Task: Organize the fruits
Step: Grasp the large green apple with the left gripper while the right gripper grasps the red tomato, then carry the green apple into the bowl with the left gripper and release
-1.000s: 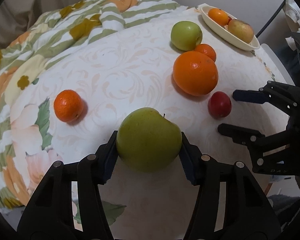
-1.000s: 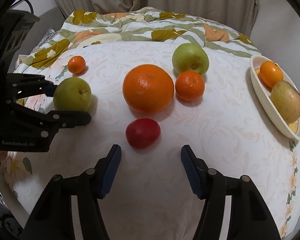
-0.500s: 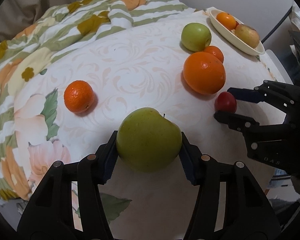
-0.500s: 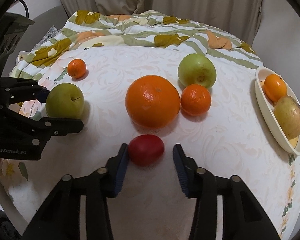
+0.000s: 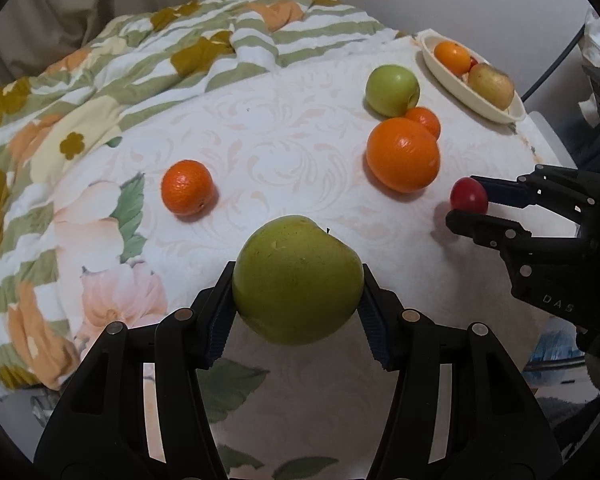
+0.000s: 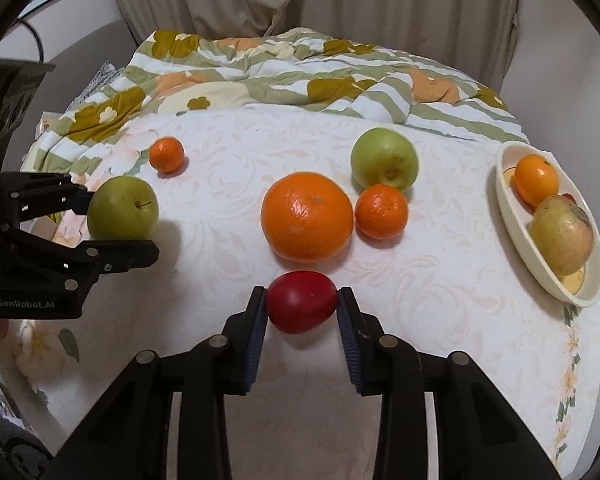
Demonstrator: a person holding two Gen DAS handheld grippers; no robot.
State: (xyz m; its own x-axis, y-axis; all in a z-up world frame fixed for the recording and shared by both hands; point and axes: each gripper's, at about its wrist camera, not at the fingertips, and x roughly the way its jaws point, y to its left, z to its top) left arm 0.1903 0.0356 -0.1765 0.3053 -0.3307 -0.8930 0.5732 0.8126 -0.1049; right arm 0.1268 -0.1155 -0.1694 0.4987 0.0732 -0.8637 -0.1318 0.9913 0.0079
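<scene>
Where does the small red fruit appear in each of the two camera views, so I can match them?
Left wrist view: the small red fruit is at the right edge, between the right gripper's fingers.
Right wrist view: it is at lower centre, clamped by the pads.
Shared landmark: the large orange, just beyond it.

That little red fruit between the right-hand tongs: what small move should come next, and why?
Probably a short lift straight up. The right tongs are shut on the red fruit, which looks still down on the tablecloth just in front of the big orange. Rising first should clear the orange before heading toward the dish.
</scene>
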